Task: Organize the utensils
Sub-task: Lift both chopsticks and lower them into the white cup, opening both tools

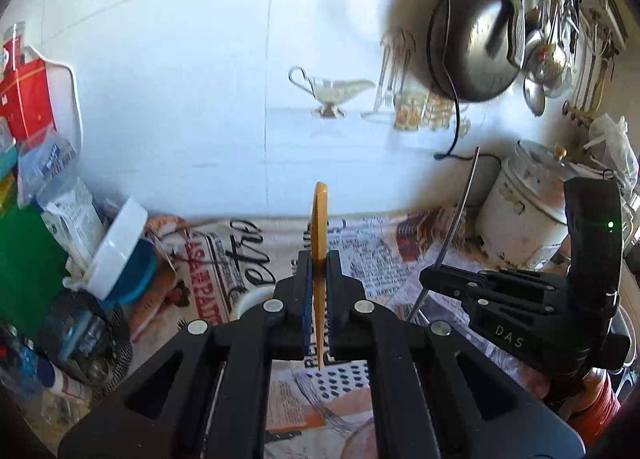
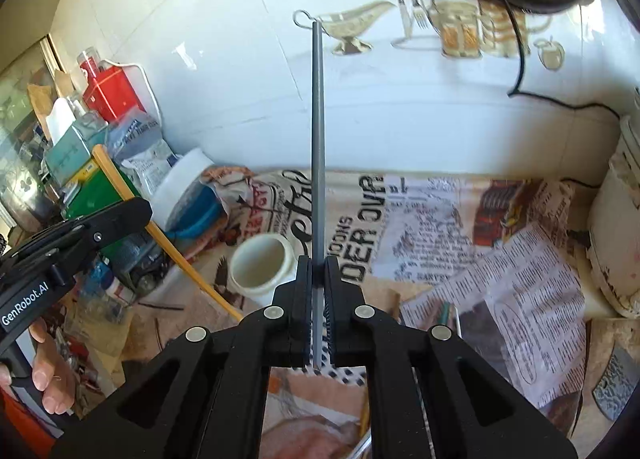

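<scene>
My left gripper [image 1: 319,259] is shut on a flat yellow stick [image 1: 320,215] that stands edge-on and points up toward the wall. In the right wrist view the yellow stick [image 2: 180,259] slants through the left gripper [image 2: 140,213] at the left. My right gripper [image 2: 319,263] is shut on a thin grey rod [image 2: 319,131] pointing up and away. In the left wrist view the right gripper [image 1: 430,275] holds that grey rod [image 1: 460,211] at the right. A white cup [image 2: 262,263] stands open on the table below, between both grippers.
A newspaper-print cloth [image 2: 480,239] covers the table. Boxes, bags and a blue tub with a white lid [image 1: 120,255] crowd the left side. A white cooker [image 1: 524,215] stands at the right. A dark pan [image 1: 472,51] and metal utensils [image 1: 552,39] hang on the wall.
</scene>
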### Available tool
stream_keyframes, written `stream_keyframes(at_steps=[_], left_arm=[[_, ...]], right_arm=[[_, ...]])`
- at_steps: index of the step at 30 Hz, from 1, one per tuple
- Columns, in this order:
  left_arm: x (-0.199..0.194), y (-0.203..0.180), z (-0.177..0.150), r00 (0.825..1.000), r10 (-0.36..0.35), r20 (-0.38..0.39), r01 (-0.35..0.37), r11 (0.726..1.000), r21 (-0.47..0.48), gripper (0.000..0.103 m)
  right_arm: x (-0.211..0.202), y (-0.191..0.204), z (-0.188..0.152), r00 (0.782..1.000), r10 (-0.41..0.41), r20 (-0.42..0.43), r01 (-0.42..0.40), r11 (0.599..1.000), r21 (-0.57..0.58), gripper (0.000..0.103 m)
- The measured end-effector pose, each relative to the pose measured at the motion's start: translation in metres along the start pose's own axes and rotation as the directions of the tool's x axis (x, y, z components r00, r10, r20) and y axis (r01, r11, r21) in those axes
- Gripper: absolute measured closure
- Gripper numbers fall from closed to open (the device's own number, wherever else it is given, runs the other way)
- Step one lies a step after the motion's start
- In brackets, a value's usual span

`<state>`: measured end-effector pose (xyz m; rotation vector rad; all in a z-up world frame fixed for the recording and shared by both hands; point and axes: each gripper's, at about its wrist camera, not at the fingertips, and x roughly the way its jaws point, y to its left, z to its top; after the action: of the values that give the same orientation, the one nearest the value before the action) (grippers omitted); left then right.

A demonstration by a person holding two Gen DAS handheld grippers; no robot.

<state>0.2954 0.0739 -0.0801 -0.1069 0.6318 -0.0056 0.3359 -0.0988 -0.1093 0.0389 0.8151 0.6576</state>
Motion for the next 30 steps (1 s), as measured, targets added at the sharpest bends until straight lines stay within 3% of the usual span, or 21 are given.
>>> stream_keyframes(at_steps=[11, 21, 30], left_arm=[[0.003, 0.046, 0.035, 0.997, -0.001, 0.073, 0.001, 1.0, 0.006, 0.099], [0.058, 0.075, 0.021, 0.999, -0.02, -0.026, 0.02, 1.0, -0.024, 0.099], [0.098, 0.09, -0.004, 0.989, -0.038, -0.143, 0.031, 0.998, -0.048, 0.099]], right_arm=[[0.019, 0.041, 0.038, 0.996, -0.003, 0.093, 0.004, 1.0, -0.007, 0.098], [0.079, 0.051, 0.044, 0.998, -0.029, 0.052, 0.028, 0.999, 0.031, 0.098], [0.135, 0.053, 0.021, 0.994, -0.067, -0.083, 0.07, 0.997, 0.03, 0.098]])
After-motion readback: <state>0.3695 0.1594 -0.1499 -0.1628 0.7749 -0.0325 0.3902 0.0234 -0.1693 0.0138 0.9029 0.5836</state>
